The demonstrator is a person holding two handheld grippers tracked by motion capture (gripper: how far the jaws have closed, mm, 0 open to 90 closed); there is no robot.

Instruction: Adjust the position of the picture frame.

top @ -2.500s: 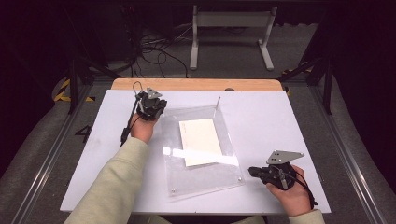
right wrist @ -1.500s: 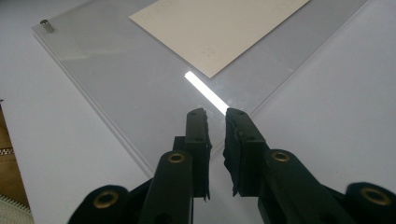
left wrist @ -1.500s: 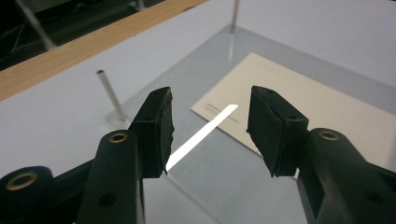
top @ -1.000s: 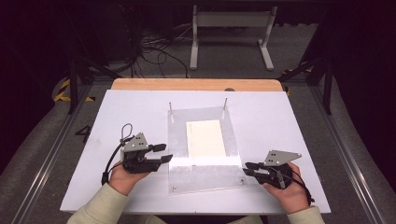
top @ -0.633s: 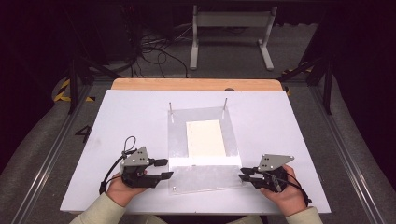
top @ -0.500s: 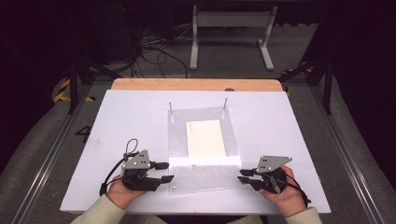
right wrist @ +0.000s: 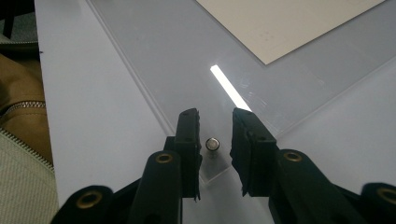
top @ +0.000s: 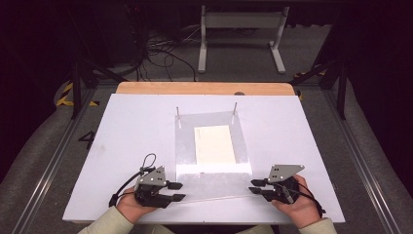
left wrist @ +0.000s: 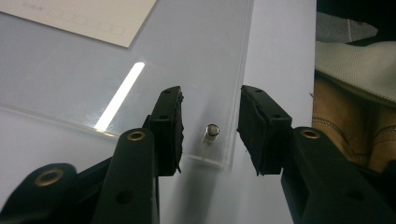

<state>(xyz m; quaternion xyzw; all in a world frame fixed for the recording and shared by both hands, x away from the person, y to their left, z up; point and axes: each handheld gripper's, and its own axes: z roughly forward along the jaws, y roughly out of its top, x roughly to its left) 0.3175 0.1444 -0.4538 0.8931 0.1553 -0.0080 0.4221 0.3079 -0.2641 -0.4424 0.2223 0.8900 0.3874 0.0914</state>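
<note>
A clear plastic sheet (top: 214, 181) lies on the white board (top: 136, 131) with a cream paper (top: 214, 145) under its middle. Thin metal pegs (top: 235, 107) stand at its two far corners. My left gripper (top: 181, 191) is at the near left corner. In the left gripper view its jaws (left wrist: 211, 116) straddle a short metal peg (left wrist: 211, 132) in the sheet's corner; they have just been closing and both pads stand apart from the peg. My right gripper (top: 251, 186) is at the near right corner, open, its jaws (right wrist: 215, 126) close on either side of another peg (right wrist: 212, 145).
A wooden strip (top: 204, 88) edges the board's far side. Beyond it a white metal stand (top: 241, 19) and loose cables (top: 160, 48) sit on the dark floor. Rails run along both sides of the table. A sleeve (left wrist: 355, 65) shows in the left gripper view.
The sheet, skewed earlier, now lies square on its pegs. My left hand came from the far left down to the near left corner, and its jaws narrowed. The right gripper edged left onto its corner.
</note>
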